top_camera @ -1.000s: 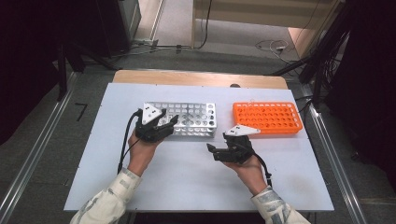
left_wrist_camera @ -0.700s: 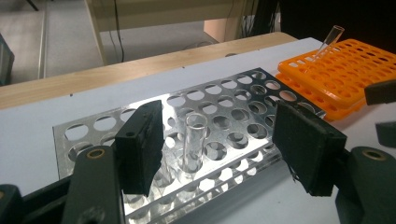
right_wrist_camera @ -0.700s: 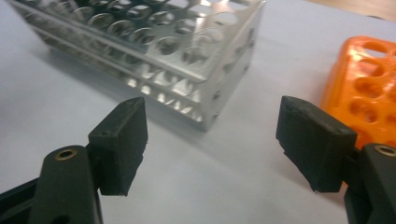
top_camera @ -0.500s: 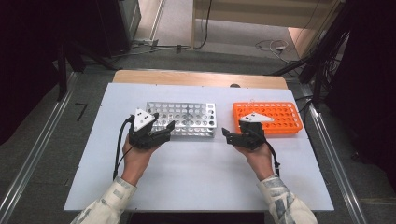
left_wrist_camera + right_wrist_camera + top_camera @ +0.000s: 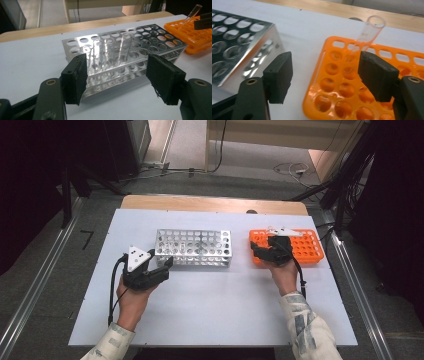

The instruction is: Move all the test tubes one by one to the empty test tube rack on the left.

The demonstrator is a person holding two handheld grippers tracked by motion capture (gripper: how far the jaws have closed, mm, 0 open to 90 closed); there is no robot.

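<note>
2 claws are mine, and both stand apart with nothing pinched. In the high view my left gripper (image 5: 161, 268) sits at centre left of the frame, jaws half spread, just beside the near left corner of the silver perforated metal rack (image 5: 194, 248). Through the left gripper view I count 4 clear glass test tubes (image 5: 124, 47) upright in that rack's holes, above centre of the frame, beyond my pads and not between them.

My right gripper (image 5: 261, 253) lies at centre right of the high view, over the left end of the orange plastic tube rack (image 5: 311, 249). Its jaws have just been closing a little, yet they gape wide and touch nothing. In the right gripper view a single clear glass tube (image 5: 367, 33) leans in an orange hole at the upper right, its lower part passing behind my right pad (image 5: 377, 75); I cannot tell whether it is seated fully.

I judge the step is carrying tubes from silver to orange. To do it well, I should bring the left jaws level around 1 tube's upper half, close gently, lift straight up, and keep the right claw clear of the leaning tube.
</note>
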